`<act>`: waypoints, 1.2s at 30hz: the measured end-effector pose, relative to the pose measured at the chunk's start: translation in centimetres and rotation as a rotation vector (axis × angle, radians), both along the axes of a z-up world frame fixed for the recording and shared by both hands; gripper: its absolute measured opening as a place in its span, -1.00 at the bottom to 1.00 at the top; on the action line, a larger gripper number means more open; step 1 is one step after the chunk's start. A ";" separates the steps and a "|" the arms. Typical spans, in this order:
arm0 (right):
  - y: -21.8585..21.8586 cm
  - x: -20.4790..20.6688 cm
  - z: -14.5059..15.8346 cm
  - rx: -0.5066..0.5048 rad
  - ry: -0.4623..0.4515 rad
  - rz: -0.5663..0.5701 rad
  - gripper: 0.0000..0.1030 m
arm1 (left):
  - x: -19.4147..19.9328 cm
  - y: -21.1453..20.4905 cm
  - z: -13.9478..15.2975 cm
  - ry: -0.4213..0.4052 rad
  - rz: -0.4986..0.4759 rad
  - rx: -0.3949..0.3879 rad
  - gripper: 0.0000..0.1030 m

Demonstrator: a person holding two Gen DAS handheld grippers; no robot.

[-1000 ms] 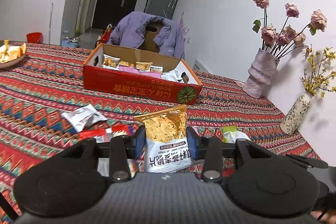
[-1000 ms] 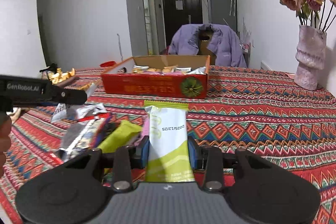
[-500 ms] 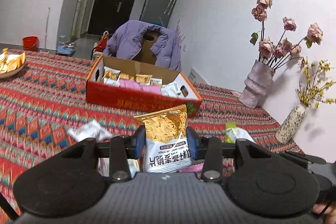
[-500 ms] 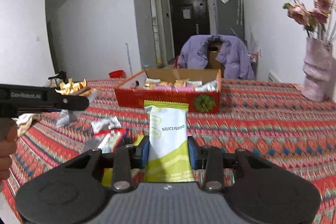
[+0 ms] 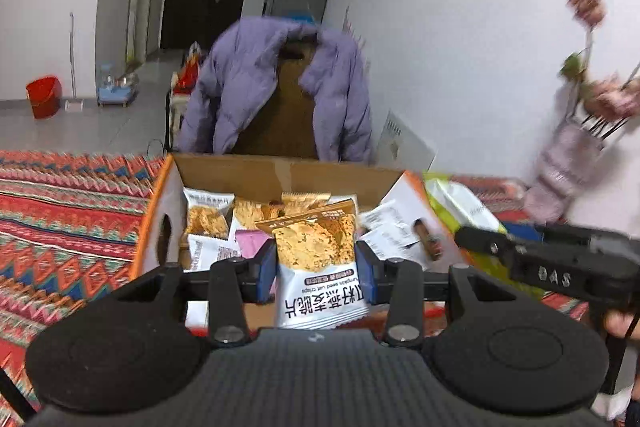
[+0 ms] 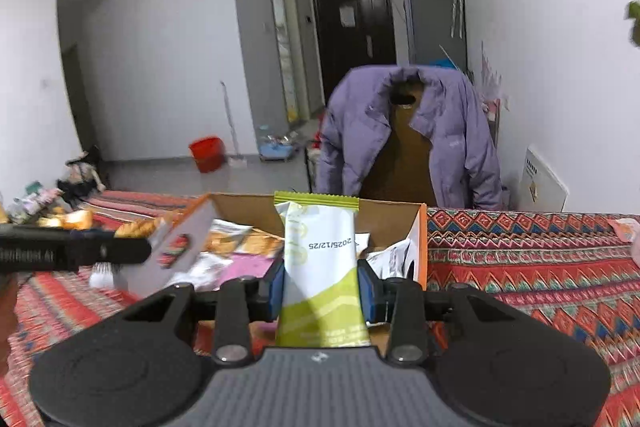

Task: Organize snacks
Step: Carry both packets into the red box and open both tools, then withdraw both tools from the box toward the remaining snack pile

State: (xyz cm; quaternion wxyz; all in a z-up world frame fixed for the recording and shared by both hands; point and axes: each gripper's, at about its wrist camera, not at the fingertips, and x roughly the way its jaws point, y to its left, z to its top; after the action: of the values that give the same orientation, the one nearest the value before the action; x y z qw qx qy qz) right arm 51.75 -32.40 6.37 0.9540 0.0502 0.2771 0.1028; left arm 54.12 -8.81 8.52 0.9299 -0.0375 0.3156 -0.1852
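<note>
My left gripper (image 5: 316, 271) is shut on a brown-and-white crisp packet (image 5: 318, 259), held upright over the open cardboard box (image 5: 280, 175). Several snack packets (image 5: 208, 215) lie inside the box. In the right wrist view my right gripper (image 6: 322, 285) is shut on a white-and-green snack bar packet (image 6: 320, 259), which stands upright just above the near edge of the same box (image 6: 392, 219). The right gripper's body (image 5: 560, 267) shows at the right of the left wrist view, and the left gripper's body (image 6: 68, 253) at the left of the right wrist view.
The box stands on a table with a red patterned cloth (image 6: 540, 267). A chair draped with a purple jacket (image 6: 412, 131) stands behind the table. A vase of pink flowers (image 5: 568, 171) is at the far right, blurred. A red bucket (image 6: 206, 153) sits on the floor beyond.
Both grippers have moved forward across the table with their packets, from the loose snack pile to over the box. The box now fills the middle of both views.
</note>
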 end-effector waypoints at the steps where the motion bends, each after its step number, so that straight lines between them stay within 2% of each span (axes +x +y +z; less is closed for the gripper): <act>1: 0.3 1.5 -0.8 -0.015 0.020 -0.005 -0.30 | 1.3 -0.4 -1.0 0.023 -0.006 0.008 -0.19; 5: 1.9 5.2 -4.0 -0.085 0.082 -0.016 -0.30 | 4.5 -1.8 -4.9 0.091 -0.010 0.068 -0.19; 8: 2.8 6.6 -5.9 -0.106 0.125 -0.023 -0.29 | 5.1 -2.1 -7.1 0.131 -0.024 0.093 -0.16; 10: 3.2 7.0 -7.0 -0.119 0.144 -0.025 -0.25 | 5.2 -2.2 -8.0 0.143 -0.025 0.107 -0.10; 12: 3.5 7.0 -7.7 -0.125 0.154 -0.013 -0.18 | 5.1 -2.1 -8.2 0.145 -0.024 0.117 0.08; 15: 3.6 6.8 -7.7 -0.132 0.156 -0.007 -0.10 | 4.9 -1.7 -7.8 0.142 -0.014 0.113 0.16; 17: 3.2 6.3 -6.8 -0.109 0.143 -0.008 -0.03 | 4.6 -1.5 -6.9 0.130 -0.014 0.112 0.17; 19: 2.7 5.4 -5.4 -0.109 0.116 -0.021 0.15 | 3.8 -1.1 -5.7 0.108 -0.011 0.113 0.22; 24: 1.1 2.8 -1.7 -0.122 0.085 -0.035 0.23 | 1.2 0.2 -2.6 0.057 -0.001 0.120 0.34; 28: 0.0 -1.6 0.9 -0.141 0.050 -0.026 0.33 | -2.6 2.0 -0.5 0.021 0.006 0.131 0.38; 36: -0.8 -11.6 5.0 -0.146 -0.034 -0.008 0.50 | -12.7 4.8 3.2 -0.116 0.010 0.174 0.56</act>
State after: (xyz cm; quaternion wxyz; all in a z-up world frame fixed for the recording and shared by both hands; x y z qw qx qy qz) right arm 40.20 -33.20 11.34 0.9601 -0.0201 0.2674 0.0791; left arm 41.42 -4.05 11.75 0.9473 0.0526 0.2759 -0.1543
